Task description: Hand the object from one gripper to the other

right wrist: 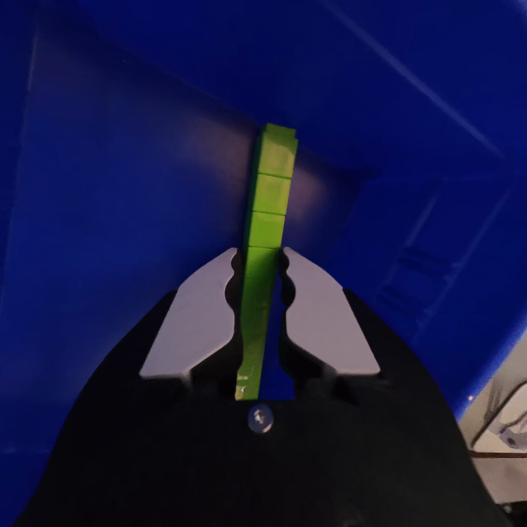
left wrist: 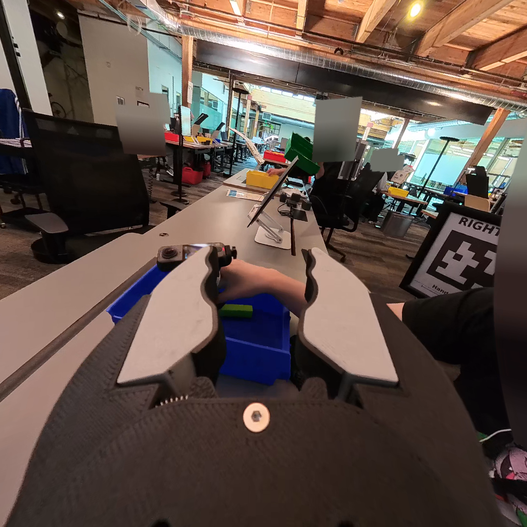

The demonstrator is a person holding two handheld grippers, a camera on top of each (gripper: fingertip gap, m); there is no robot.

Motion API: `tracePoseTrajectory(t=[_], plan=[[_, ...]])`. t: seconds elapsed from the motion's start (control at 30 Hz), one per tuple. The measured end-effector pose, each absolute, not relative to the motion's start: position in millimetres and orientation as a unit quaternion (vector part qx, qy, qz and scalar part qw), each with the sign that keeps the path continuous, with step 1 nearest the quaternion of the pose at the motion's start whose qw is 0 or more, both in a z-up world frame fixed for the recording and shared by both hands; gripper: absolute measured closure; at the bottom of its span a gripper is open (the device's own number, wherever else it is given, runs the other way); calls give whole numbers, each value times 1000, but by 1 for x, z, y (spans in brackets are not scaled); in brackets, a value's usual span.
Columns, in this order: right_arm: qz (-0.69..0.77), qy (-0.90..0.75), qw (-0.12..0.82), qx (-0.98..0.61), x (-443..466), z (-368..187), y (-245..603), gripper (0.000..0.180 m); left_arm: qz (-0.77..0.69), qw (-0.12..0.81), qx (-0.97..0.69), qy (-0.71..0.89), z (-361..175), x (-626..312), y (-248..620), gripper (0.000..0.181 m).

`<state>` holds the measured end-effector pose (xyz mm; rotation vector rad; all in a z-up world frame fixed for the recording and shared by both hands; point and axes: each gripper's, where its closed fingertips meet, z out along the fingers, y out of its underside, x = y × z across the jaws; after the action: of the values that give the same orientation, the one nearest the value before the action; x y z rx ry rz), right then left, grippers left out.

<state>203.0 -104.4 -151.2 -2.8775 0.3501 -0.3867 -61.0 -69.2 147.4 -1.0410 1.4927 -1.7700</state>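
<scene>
A green bar of joined blocks [right wrist: 271, 199] lies in a blue bin [right wrist: 114, 142]. My right gripper [right wrist: 259, 251] reaches down into the bin, and its two grey fingers press on the bar's near end from both sides. In the left wrist view the bar [left wrist: 236, 310] shows on the floor of the bin [left wrist: 256, 348], under a hand [left wrist: 256, 282] that holds the right gripper. Only that gripper's camera [left wrist: 171, 253] shows there. My left gripper [left wrist: 261, 252] is open and empty, hovering above the bin's near side.
The bin stands on a grey table [left wrist: 85, 285]. A tablet on a white stand [left wrist: 271, 205] is farther along it, with a yellow bin [left wrist: 261, 179] beyond. A black office chair [left wrist: 85, 176] is at the left. A framed marker sign [left wrist: 456, 256] and a dark sleeve [left wrist: 445, 328] are at the right. My hands' fingertips stand some 40 cm from each other.
</scene>
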Motion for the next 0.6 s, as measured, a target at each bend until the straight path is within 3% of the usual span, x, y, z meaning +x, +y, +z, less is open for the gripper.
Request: tracePoseTrajectory(t=[0.4, 0.5, 0.6], plan=[[-190, 181, 59, -963, 225, -148, -132, 150, -661, 296, -387, 571, 148, -63, -75, 123], [-163, 182, 91, -965, 218, -130, -128, 140, -665, 305, -385, 563, 155, -69, -72, 122], [-170, 163, 146, -961, 215, -109, -117, 153, -671, 323, -378, 550, 167, -80, -68, 123]])
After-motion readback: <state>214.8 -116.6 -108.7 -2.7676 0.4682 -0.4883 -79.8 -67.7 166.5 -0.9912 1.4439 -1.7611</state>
